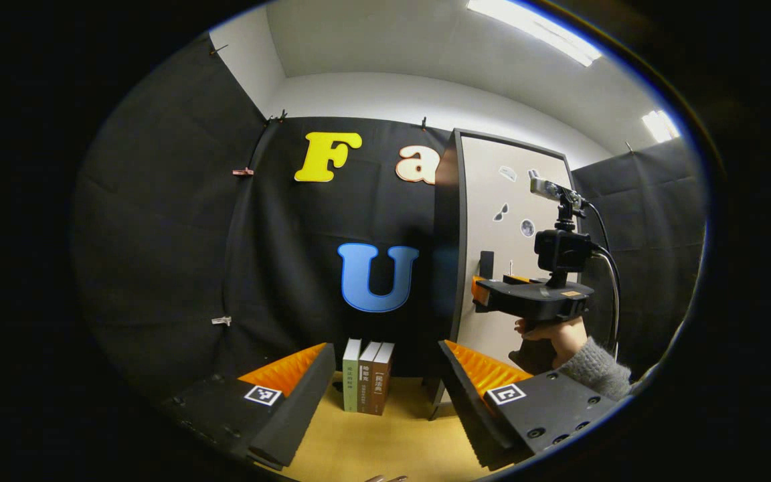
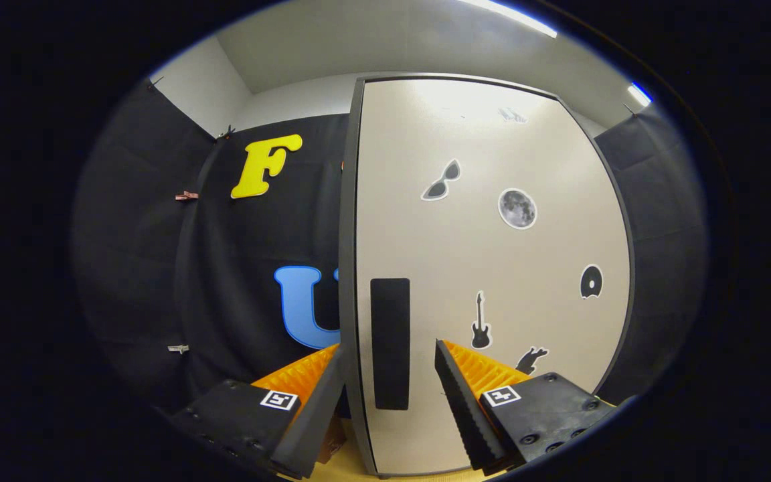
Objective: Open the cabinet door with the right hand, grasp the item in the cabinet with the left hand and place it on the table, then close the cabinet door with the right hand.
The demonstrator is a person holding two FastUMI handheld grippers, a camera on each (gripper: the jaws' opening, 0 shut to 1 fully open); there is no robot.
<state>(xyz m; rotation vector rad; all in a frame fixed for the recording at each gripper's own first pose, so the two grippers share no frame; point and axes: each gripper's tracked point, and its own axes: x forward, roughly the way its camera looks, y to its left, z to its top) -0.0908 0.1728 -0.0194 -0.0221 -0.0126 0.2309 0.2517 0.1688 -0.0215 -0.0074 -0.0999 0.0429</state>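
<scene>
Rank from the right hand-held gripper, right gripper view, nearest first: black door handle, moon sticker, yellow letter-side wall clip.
1. Black rectangular door handle, between the right hand-held gripper fingers.
2. Round grey moon sticker, upper door, right.
3. Small pink wall clip, far left on the cloth.

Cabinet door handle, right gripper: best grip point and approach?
Take the dark vertical handle strip near the cabinet door's left edge, mid-height. Come straight on from the front, right gripper fingers to its left and right: it is tall and narrow, and already sits between the open fingers. Its relief is unclear; otherwise hook the door's edge.
</scene>
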